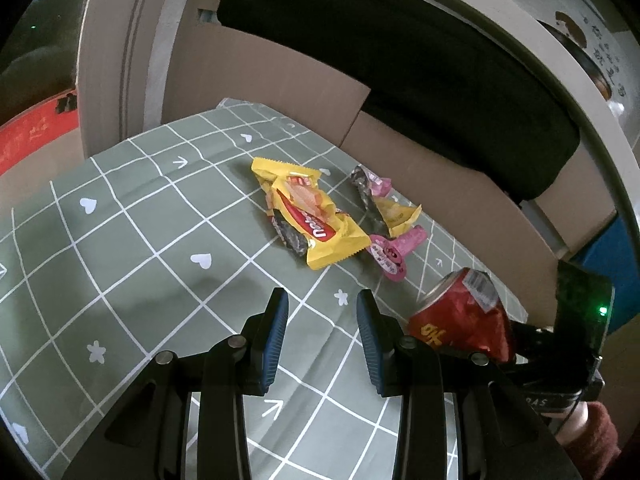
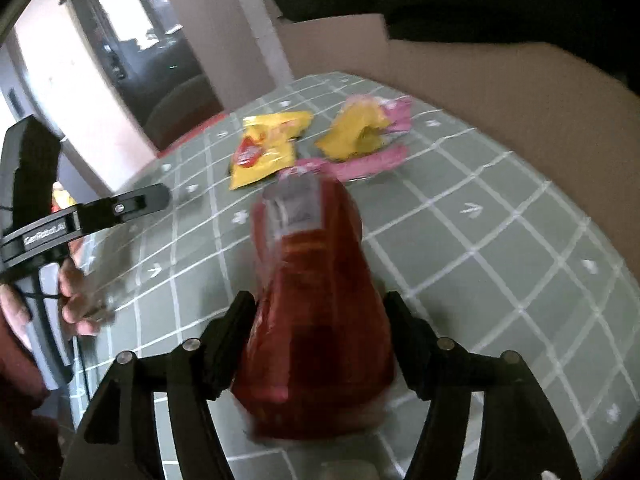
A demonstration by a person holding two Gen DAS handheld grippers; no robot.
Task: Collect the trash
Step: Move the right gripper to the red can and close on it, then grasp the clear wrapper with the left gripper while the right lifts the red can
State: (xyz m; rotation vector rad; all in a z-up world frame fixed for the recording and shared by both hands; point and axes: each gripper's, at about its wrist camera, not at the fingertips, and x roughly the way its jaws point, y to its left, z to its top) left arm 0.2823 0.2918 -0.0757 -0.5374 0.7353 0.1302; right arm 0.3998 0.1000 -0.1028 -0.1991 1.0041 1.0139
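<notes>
A crushed red can (image 2: 316,300) sits tilted between the fingers of my right gripper (image 2: 320,308), which is shut on it; the picture there is blurred. In the left wrist view the same can (image 1: 460,320) shows at the right, just off the green checked tablecloth (image 1: 120,240). My left gripper (image 1: 322,304) stands open over the cloth with nothing between its blue pads. Beyond it lie a large yellow wrapper (image 1: 308,216), a small yellow wrapper (image 1: 396,214), a pink wrapper (image 1: 390,254) and a silver-pink one (image 1: 368,184).
A cardboard box (image 1: 280,76) with a dark opening stands along the far edge of the table. The cloth's left edge (image 1: 52,184) drops off toward a red surface (image 1: 32,136). A person's hand (image 2: 76,296) holds the left gripper's handle at the left.
</notes>
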